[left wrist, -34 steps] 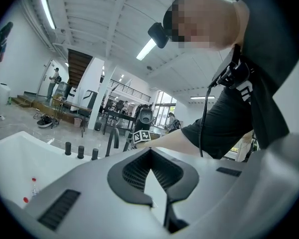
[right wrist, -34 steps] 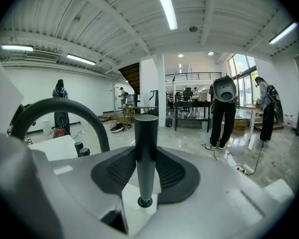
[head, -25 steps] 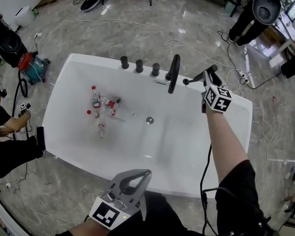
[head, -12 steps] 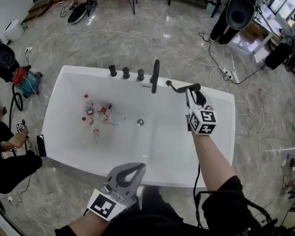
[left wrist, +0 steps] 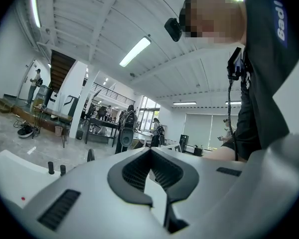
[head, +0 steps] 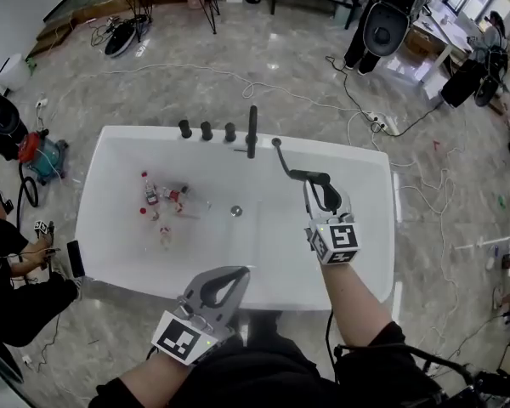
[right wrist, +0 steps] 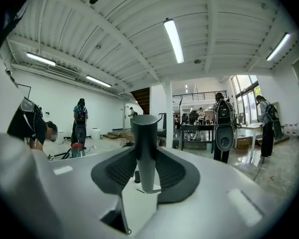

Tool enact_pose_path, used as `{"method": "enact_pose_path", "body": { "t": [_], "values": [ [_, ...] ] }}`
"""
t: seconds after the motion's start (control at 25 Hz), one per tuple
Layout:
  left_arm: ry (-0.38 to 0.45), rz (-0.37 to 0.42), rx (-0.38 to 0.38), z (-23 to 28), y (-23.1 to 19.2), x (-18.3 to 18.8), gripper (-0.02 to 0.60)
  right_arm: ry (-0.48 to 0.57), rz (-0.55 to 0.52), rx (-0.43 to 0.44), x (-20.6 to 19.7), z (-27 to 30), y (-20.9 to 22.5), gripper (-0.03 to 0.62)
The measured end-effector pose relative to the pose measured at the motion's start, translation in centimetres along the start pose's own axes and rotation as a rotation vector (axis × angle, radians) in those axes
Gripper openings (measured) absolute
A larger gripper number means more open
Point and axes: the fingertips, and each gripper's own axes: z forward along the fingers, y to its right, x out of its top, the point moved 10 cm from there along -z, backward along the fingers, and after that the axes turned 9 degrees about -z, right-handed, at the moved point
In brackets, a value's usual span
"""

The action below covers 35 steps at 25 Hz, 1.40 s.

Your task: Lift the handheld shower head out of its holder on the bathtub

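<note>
One thing differs: the shower head, clenched in the fingers of the right gripper, now hangs over mid-bathtub, hose trailing, clear of the far rim; the lift looks done. The left gripper is closed, empty.

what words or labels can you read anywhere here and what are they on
"Bad": white letters on the person's dark shirt, cut off at the picture's edge in the left gripper view.
Bottles in the bathtub: labels too small to read.
Marker cube: square pattern only, no letters.
</note>
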Motion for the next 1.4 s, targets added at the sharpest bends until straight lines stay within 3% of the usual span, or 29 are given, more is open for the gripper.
{"method": "enact_pose_path", "body": {
  "t": [0.4,0.76,1.2,1.4],
  "values": [
    [-0.011,-0.004,-0.041,0.7,1.2,0.6,0.000,0.050,-0.101,0.064,4.2,-8.0,-4.2,0.118],
    [-0.008,0.014,-0.086,1.8,3.1,1.2,0.000,0.084,-0.059,0.116,7.1,-13.7,-6.9,0.120],
    [-0.016,0.016,-0.104,2.5,3.7,1.2,0.000,0.068,-0.104,0.186,7.4,-18.4,-9.0,0.120],
    [-0.021,0.012,-0.105,3.1,3.6,0.8,0.000,0.023,-0.064,0.187,6.1,-18.2,-9.5,0.120]
  ]
}}
